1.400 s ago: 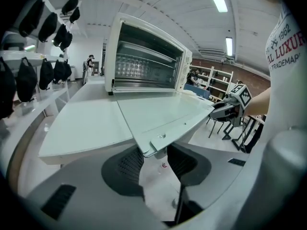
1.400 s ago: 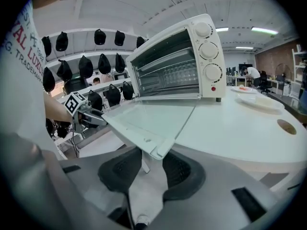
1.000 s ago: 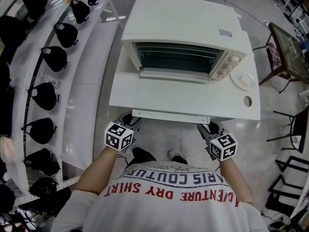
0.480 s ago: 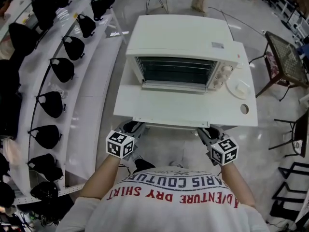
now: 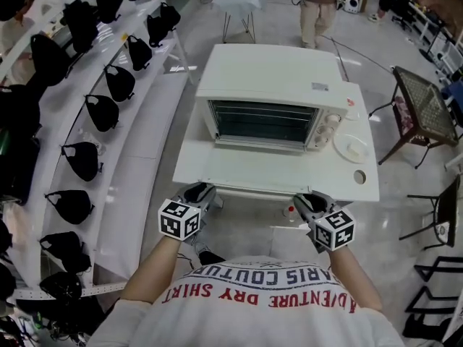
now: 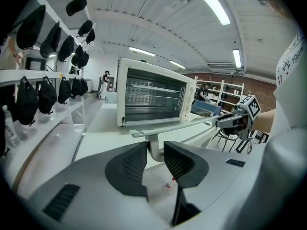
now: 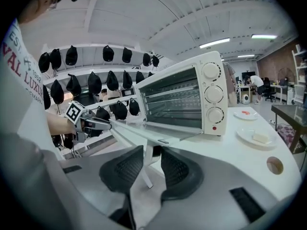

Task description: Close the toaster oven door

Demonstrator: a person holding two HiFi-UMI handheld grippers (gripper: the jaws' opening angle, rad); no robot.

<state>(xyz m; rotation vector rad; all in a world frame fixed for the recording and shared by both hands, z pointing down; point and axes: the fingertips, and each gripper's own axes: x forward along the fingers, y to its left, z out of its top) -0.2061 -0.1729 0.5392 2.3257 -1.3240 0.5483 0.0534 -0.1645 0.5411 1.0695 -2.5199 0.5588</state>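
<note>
A white toaster oven (image 5: 264,110) stands on a white table (image 5: 189,166), its door (image 5: 249,170) folded down flat toward me. The door's handle bar (image 5: 253,191) runs along the front edge. My left gripper (image 5: 201,192) is at the bar's left end and its jaws are closing, with the handle's post (image 6: 153,150) pinched between the pads. My right gripper (image 5: 304,202) is at the right end, shut on the other post (image 7: 147,158). From each gripper view the opposite gripper shows at the far end of the bar: the right gripper (image 6: 225,121) and the left gripper (image 7: 103,123).
White curved shelves with black bags (image 5: 83,161) run along my left. On the table's right side lie a plate with food (image 5: 352,148), a small dish (image 5: 351,101) and a round hole (image 5: 359,176). A chair (image 5: 427,114) stands at right, and a person (image 5: 318,9) beyond the table.
The head view has pulled back and tilted up, so the oven sits lower in frame. Both grippers stay at the handle's ends. The door still lies flat.
</note>
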